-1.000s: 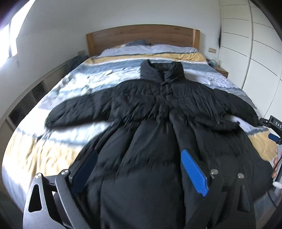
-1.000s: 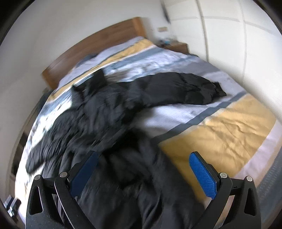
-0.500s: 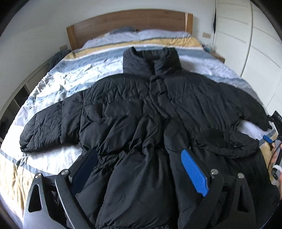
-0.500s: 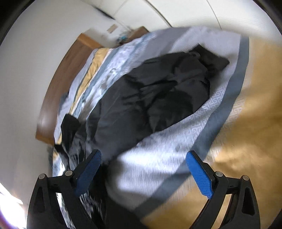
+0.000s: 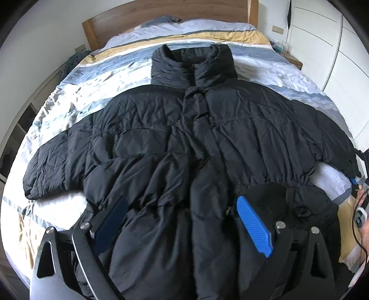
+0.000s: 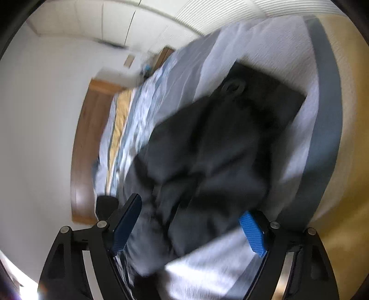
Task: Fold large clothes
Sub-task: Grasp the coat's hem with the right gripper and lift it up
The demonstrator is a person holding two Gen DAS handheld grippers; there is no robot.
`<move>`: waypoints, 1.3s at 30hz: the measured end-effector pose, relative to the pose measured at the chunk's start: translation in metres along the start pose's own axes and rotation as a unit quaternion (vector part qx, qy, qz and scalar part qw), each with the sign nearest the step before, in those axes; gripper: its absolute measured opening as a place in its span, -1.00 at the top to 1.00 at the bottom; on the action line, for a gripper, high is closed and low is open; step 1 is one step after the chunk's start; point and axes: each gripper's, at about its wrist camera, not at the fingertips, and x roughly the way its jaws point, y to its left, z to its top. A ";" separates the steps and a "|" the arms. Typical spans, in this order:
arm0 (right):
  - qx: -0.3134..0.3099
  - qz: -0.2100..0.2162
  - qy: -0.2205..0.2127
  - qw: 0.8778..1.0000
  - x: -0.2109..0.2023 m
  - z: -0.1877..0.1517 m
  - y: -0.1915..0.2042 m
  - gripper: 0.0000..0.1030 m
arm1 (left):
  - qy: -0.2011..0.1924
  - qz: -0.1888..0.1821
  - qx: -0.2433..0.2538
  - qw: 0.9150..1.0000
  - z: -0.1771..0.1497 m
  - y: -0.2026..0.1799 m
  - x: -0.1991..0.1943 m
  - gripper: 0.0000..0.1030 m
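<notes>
Jacket (image 5: 184, 143), one, black and padded, lies front-up on the bed (image 5: 76, 92) with both sleeves spread and its collar toward the wooden headboard (image 5: 161, 11). Left gripper (image 5: 182, 228) hangs over the jacket's lower half, jaws wide and holding nothing. Right gripper (image 6: 189, 228), in a blurred view, has just been closing; a sleeve's cuff end lies between its still-parted jaws, ungripped.

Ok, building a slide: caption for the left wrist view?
Black puffer jacket spread flat on striped bed, open left gripper above its hem.
</notes>
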 end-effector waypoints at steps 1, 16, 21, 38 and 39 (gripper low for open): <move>0.015 0.014 -0.008 1.000 0.002 0.007 -0.006 -0.60 | 0.001 0.000 0.002 1.000 0.001 -0.004 0.001 -0.87; 0.030 0.070 -0.028 0.997 -0.001 0.029 -0.001 0.72 | 0.013 0.000 -0.012 1.000 0.009 -0.001 -0.009 -0.87; -0.011 0.095 -0.021 0.995 -0.014 0.028 0.050 0.77 | 0.009 0.001 -0.036 0.999 0.014 0.023 -0.031 -0.87; -0.218 0.104 0.111 0.964 -0.035 -0.103 0.293 0.76 | -0.043 0.049 -0.145 0.987 0.022 0.175 -0.152 -0.87; -0.230 0.101 0.121 0.960 -0.034 -0.115 0.302 0.76 | -0.044 0.052 -0.156 0.985 0.018 0.187 -0.156 -0.87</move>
